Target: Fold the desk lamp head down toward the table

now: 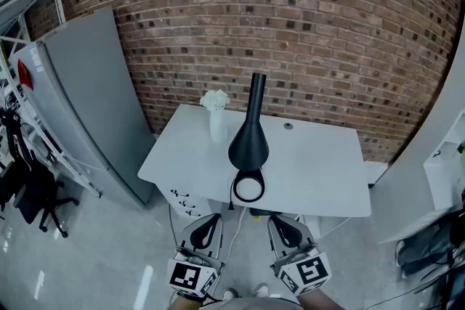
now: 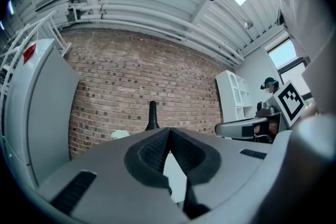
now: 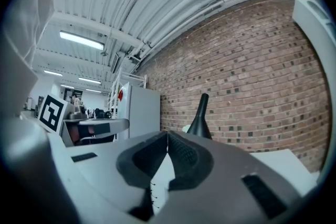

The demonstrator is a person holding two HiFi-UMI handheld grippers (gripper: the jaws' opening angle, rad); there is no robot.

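Far left, a black office chair (image 1: pixel 35 201) on the pale floor (image 1: pixel 109 258). Next to it, a tall grey cabinet (image 1: pixel 87 94), set against the brick wall (image 1: pixel 305 25) and near the left end of the white bench (image 1: pixel 320 170).

Low in the head view, short of the bench's front edge: the left claw (image 1: pixel 205 223), clenched, tips pressed together with nothing between them, well apart from the lamp.

On the bench toward its back left, a white vase (image 1: pixel 216 125) of white flowers, near the lamp without touching it, the closest thing to it.

At mid-bench, the black desk lamp (image 1: pixel 250 134): upright, narrow at the top and flaring downward, with a black ring (image 1: pixel 248 189) with a white centre at the front edge. Behind and to the right, a small round grommet (image 1: pixel 288 125) in the benchtop.

Then the right claw (image 1: pixel 288 223), likewise clenched and empty, held short of the bench and pointing toward the lamp.

Far right, white shelving (image 1: pixel 443 170) with a dark bag (image 1: pixel 429 243) on the floor below.
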